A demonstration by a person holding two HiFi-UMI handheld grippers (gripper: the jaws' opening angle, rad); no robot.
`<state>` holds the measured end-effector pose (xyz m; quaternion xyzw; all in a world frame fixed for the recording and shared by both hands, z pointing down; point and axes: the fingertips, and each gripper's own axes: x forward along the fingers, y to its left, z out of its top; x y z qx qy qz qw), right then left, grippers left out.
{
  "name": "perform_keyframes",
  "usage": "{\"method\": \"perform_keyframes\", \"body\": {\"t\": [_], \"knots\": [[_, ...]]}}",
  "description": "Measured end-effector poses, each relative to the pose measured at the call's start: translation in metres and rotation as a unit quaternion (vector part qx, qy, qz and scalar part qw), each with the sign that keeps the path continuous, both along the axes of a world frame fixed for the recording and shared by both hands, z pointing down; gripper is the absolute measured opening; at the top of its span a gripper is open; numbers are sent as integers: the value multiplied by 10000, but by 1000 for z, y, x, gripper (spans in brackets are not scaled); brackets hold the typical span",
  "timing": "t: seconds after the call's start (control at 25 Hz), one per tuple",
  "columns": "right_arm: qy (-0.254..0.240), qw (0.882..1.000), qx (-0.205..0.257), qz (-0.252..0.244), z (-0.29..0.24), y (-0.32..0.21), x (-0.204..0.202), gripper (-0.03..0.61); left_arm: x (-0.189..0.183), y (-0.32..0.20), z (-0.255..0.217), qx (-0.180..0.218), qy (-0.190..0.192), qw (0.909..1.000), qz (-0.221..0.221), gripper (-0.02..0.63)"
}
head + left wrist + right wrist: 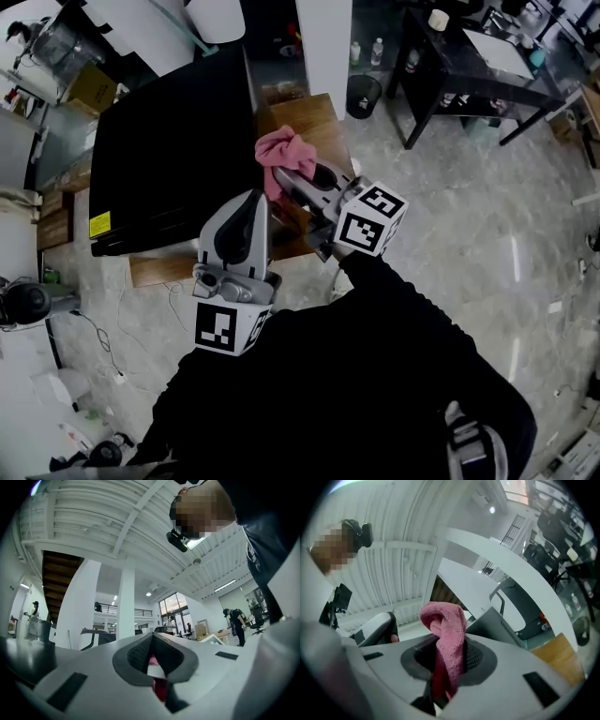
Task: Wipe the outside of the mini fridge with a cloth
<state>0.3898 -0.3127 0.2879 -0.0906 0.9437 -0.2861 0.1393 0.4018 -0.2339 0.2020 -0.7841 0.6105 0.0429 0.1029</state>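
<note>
Mini fridge (pixel 173 150): black, on wooden stand's (pixel 314 117) left side.
Cloth (pixel 283 150): pink, pinched in your right gripper (pixel 284 176).
Left gripper (pixel 253 202): jaws closed together.

The light grey left gripper (pixel 152 637) fills the lower frame. Its 2 jaws meet at the tips, and the dark ribbed pads (pixel 137 656) curve apart below. A sliver of pink and red shows in that gap; what it is cannot be told. Above are a white ribbed ceiling (pixel 103 508) and a white square column (pixel 125 602). At upper right are a person's dark sleeve (pixel 267 531) and a small black camera (pixel 177 540) by the person's head.
</note>
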Motion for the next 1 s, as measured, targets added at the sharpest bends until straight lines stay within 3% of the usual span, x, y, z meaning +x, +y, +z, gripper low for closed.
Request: {"method": "perform_keyframes", "body": {"t": [0.28, 0.44, 0.76, 1.0], "knots": [[-249, 9975, -443, -499, 34, -6, -19, 84, 25, -13, 23, -324, 28, 9992, -222, 6], [23, 9955, -692, -652, 71, -8, -28, 84, 44, -20, 47, -633, -81, 9979, -108, 6], [295, 9820, -1687, -802, 175, -22, -34, 84, 77, -68, 107, -1169, -38, 9929, 219, 6], [594, 9775, -1911, -668, 248, -34, -31, 84, 96, -93, 184, -1791, -6, 9829, 419, 6]]}}
